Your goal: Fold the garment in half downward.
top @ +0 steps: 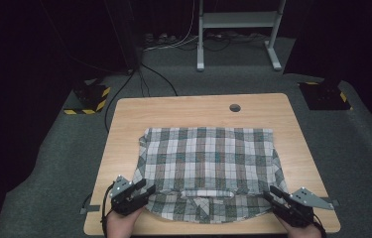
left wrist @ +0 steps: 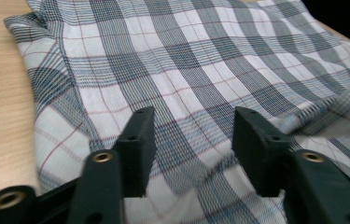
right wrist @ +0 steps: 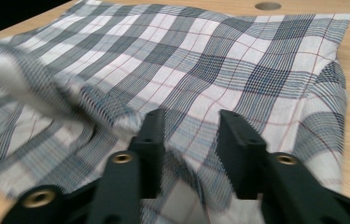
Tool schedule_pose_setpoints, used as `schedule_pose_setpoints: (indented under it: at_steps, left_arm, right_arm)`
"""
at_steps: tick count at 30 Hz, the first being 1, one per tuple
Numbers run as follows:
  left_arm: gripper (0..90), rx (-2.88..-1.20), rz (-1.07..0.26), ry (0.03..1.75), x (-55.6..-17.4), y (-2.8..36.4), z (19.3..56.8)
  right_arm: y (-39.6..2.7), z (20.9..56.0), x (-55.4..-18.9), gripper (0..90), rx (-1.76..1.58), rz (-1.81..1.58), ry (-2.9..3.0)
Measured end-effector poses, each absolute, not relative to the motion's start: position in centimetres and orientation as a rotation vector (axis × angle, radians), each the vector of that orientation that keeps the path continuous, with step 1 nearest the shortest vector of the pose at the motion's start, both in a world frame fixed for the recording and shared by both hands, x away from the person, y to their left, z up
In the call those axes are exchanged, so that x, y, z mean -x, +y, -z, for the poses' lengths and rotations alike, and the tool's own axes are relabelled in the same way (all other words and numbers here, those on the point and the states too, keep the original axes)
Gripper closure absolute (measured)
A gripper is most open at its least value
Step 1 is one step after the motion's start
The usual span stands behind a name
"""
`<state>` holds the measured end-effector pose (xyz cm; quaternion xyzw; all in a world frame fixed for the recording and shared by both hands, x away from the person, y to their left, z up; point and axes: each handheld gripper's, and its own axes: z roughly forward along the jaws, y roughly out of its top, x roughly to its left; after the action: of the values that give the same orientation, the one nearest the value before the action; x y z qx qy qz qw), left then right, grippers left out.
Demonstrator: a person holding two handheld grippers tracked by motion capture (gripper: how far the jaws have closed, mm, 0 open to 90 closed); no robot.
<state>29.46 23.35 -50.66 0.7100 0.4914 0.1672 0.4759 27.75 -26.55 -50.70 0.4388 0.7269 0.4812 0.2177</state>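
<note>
- In the high view we see the plaid shirt [top: 208, 168] spread over the middle and near part of the wooden bench [top: 124, 119]. Bare wood runs along the far edge, around the round cable hole [top: 235, 107], and in strips down the left and right sides. The shirt's collar end lies towards us and reaches close to the near edge.
- The left gripper [top: 143, 190] sits at the shirt's near left corner and the right gripper [top: 272, 194] at its near right corner, each held by a hand coming in from below. Both are well apart, with the collar between them.
- Beyond the bench we see grey carpet, two black floor plates with yellow stripes [top: 90, 96] and a white frame [top: 238, 29] with cables at its foot.
- In the left gripper view the left gripper [left wrist: 191, 140] has its jaws spread wide, with cloth showing in the gap. We cannot tell whether the jaws touch the shirt [left wrist: 182, 60]. Bare bench [left wrist: 0, 93] lies to the left of the shirt's rumpled edge.
- In the right gripper view the right gripper [right wrist: 189, 140] is parted, less widely, over the cloth. The shirt [right wrist: 200, 60] is white with grey-blue checks and thin red lines, and a fold rises at the left, blurred. Bare wood shows to the right and at the top by the hole [right wrist: 268, 6].
</note>
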Motion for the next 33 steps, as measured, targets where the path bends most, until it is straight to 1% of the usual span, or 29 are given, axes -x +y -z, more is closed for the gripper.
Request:
schedule_pose_setpoints:
  at_steps: [1,2,6,9,14,19,22,25,28,33]
  left_arm:
    - [46.4,-1.743,-0.408,1.208,-29.9,23.0,50.7]
    - [45.1,-1.751,-0.405,1.213,-30.2,22.7,50.8]
    - [43.5,-1.815,-0.404,1.236,-31.8,20.6,51.7]
    - [40.8,-1.866,-0.385,1.238,-31.7,19.5,52.5]
    - [37.9,-1.944,-0.383,1.218,-29.9,19.4,53.7]
    - [34.3,-2.003,-0.465,1.186,-27.9,19.7,54.1]
    - [33.6,-2.034,-0.503,1.151,-27.1,19.9,54.3]
    - [28.5,-2.033,-0.49,1.131,-27.0,20.1,54.4]
    - [24.6,-2.021,-0.467,1.13,-27.2,20.2,54.2]
    - [22.6,-1.997,-0.491,1.128,-28.6,20.1,53.0]
  right_arm:
    - [-26.0,50.6,-28.4,57.1,-1.247,-1.315,2.007]
    - [-25.6,50.6,-28.7,56.8,-1.259,-1.308,2.006]
    - [-23.6,51.3,-30.9,50.5,-1.325,-1.248,2.026]
    - [-22.6,52.2,-31.8,49.6,-1.346,-1.198,2.094]
    - [-22.8,53.3,-30.5,44.8,-1.321,-1.16,2.168]
    - [-23.0,54.2,-28.4,41.4,-1.273,-1.085,2.208]
    - [-23.0,54.4,-27.3,41.1,-1.215,-1.038,2.2]
    - [-23.1,54.5,-27.0,39.2,-1.211,-1.053,2.197]
    - [-23.1,54.4,-27.3,32.5,-1.232,-1.055,2.195]
    - [-21.9,53.2,-28.2,28.7,-1.213,-1.11,2.181]
